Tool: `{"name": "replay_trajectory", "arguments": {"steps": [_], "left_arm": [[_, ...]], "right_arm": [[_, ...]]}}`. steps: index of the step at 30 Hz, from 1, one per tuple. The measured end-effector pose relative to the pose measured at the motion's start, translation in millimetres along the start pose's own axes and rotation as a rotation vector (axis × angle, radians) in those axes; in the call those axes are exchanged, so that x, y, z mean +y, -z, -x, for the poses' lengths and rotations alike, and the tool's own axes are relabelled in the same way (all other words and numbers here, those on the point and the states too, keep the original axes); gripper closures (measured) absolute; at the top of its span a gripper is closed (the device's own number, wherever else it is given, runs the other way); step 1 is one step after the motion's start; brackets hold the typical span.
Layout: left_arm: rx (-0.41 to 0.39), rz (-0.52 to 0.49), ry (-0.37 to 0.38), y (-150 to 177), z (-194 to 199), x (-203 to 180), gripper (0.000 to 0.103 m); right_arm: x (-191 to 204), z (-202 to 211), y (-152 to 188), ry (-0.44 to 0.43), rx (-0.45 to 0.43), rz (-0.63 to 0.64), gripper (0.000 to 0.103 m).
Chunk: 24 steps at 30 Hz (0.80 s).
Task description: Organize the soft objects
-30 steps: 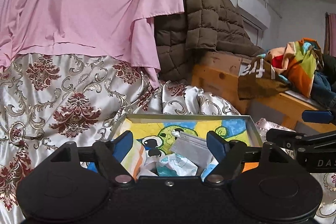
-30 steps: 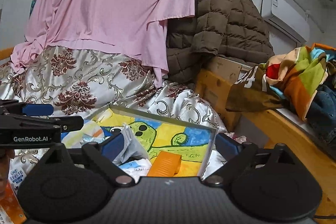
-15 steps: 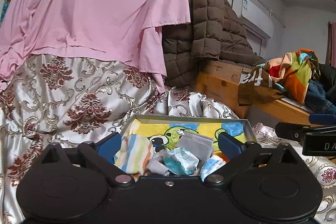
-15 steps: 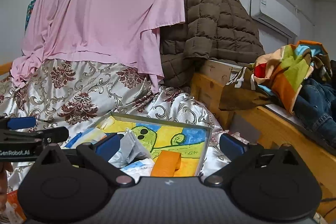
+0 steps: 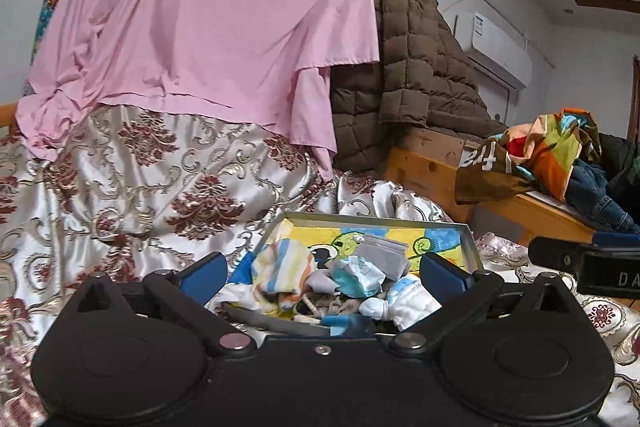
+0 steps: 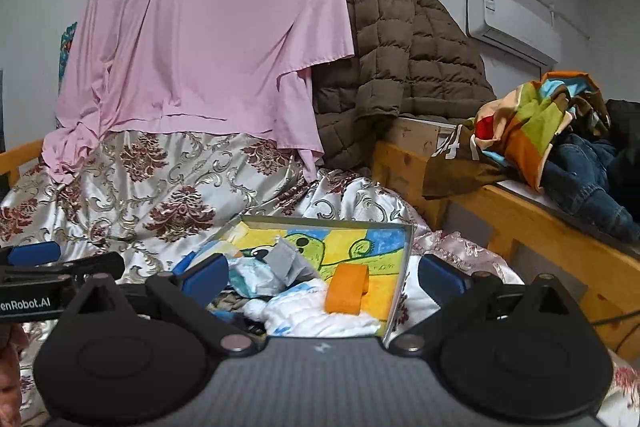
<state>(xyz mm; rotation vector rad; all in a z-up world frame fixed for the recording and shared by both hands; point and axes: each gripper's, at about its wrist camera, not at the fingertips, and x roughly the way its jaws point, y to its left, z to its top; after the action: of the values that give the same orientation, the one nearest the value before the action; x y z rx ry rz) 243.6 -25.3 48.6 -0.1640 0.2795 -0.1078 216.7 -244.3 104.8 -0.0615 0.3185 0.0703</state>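
Right now the soft things lie heaped in the tray (image 5: pixel 468 239), straight ahead of and just below both grippers; the tray rests on the patterned satin bedspread (image 5: pixel 160 187) of a bed. The left gripper (image 5: pixel 322 273) has its jaws opening, wide and holding nothing, and the striped cloth (image 5: pixel 282 267), the crumpled teal-and-white piece (image 5: pixel 358 275) and the grey folded piece (image 5: pixel 382 255) show between them but untouched. The right gripper (image 6: pixel 322 273) also stands wide with nothing between its pads; the orange roll (image 6: pixel 346 287) and the white quilted cloth (image 6: pixel 320 315) sit in front of it, toward the tray's right wall. By my reading the left gripper is nearer the striped cloth, the right nearer the orange roll, whose long axis runs roughly away from the camera. Behind hang a pink sheet (image 5: pixel 208 27) and a brown quilted coat (image 5: pixel 416 75); a wooden bed frame (image 6: pixel 520 219) at right carries a pile of clothes (image 6: pixel 560 131)
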Motion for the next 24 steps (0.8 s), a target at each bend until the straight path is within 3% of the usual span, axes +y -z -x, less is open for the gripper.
{"name": "replay_trajectory", "arguments": {"steps": [24], "left_arm": [[-0.023,-0.038,-0.082,42.5,125.4,22.3,0.001]], "right_arm": [[51.0,103.5,54.5,0.027,-0.02,-0.016,0.0]]}}
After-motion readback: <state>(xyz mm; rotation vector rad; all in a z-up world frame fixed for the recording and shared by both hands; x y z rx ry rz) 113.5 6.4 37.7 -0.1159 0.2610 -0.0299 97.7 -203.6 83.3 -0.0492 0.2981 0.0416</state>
